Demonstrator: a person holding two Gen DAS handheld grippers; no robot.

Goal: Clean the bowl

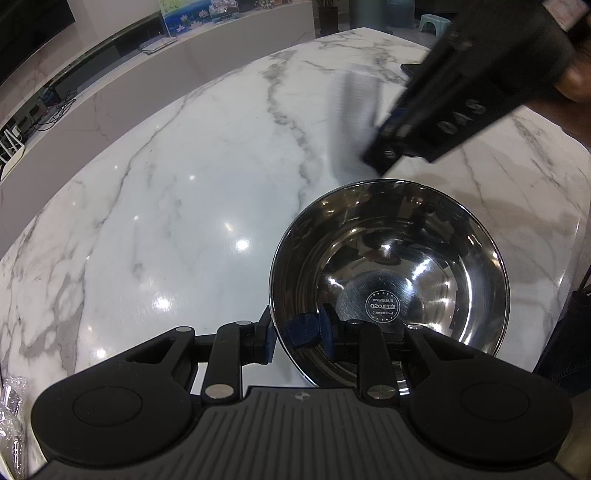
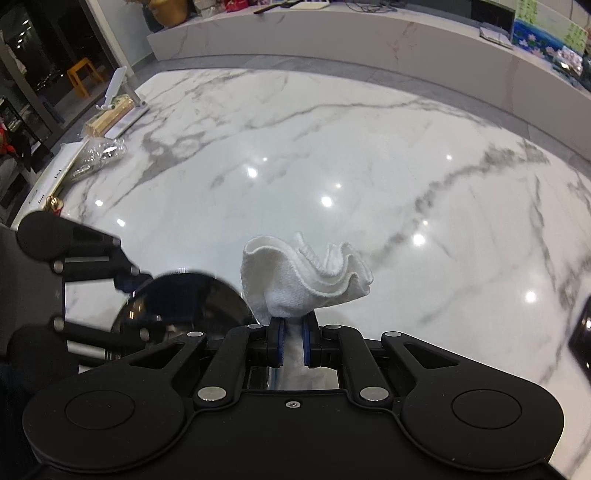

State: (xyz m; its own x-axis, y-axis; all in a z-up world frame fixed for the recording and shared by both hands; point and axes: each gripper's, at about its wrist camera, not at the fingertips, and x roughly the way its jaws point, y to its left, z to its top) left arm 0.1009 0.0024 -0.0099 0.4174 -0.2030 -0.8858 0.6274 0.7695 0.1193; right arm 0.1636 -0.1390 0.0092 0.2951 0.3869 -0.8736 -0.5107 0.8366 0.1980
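A shiny steel bowl [image 1: 391, 273] sits on the white marble table [image 1: 184, 206]. My left gripper [image 1: 295, 334] is shut on the bowl's near rim, one finger outside and one inside. In the right wrist view my right gripper [image 2: 291, 338] is shut on a bunched white cloth [image 2: 306, 277] and holds it above the table, just right of the bowl [image 2: 181, 302]. The left gripper [image 2: 125, 288] shows there at the left on the bowl. In the left wrist view the right gripper [image 1: 384, 147] is blurred, above the bowl's far rim, with the cloth [image 1: 356, 122] a pale smear.
A crumpled plastic bag [image 2: 98, 155] and a long box [image 2: 107, 116] lie at the table's far left edge. A dark object [image 2: 581, 332] sits at the right edge. A low white counter [image 2: 369, 33] runs behind the table.
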